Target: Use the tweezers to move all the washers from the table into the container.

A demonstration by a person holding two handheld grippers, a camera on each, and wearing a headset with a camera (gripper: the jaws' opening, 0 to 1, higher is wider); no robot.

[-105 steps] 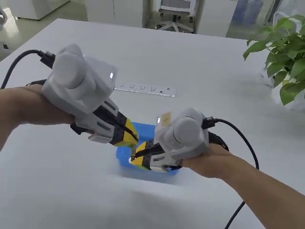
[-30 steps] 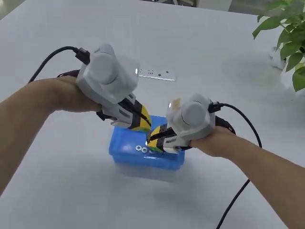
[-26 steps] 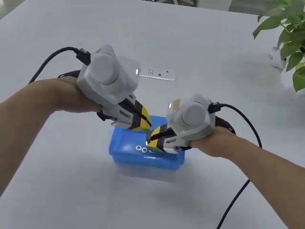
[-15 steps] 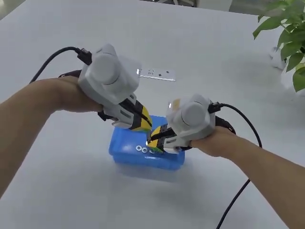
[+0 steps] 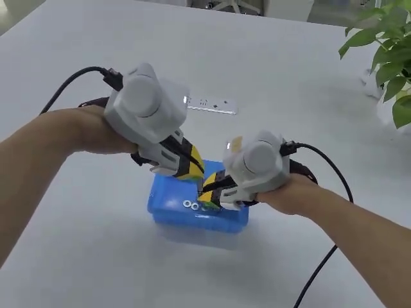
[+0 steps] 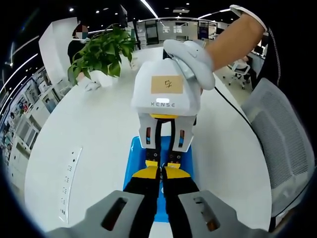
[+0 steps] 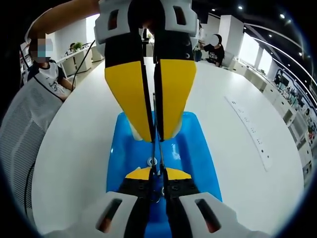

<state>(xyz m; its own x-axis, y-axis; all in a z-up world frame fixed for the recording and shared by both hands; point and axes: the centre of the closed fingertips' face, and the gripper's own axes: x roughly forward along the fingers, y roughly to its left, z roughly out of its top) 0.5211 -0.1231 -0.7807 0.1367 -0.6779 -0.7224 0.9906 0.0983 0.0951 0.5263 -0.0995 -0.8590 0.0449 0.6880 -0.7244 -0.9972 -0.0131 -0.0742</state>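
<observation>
The tweezers (image 7: 155, 153) are clamped at both ends, by the closed fingers of the right gripper (image 7: 157, 174) and of the left gripper (image 7: 154, 138). Their long axis is aligned with both, directly above washers (image 5: 190, 205) lying in the container (image 5: 166, 200).

left gripper (image 5: 191, 171), right gripper (image 5: 207, 197) | white shells (image 5: 144, 106) | yellow-black jaws | black cables (image 5: 64, 86)
</observation>
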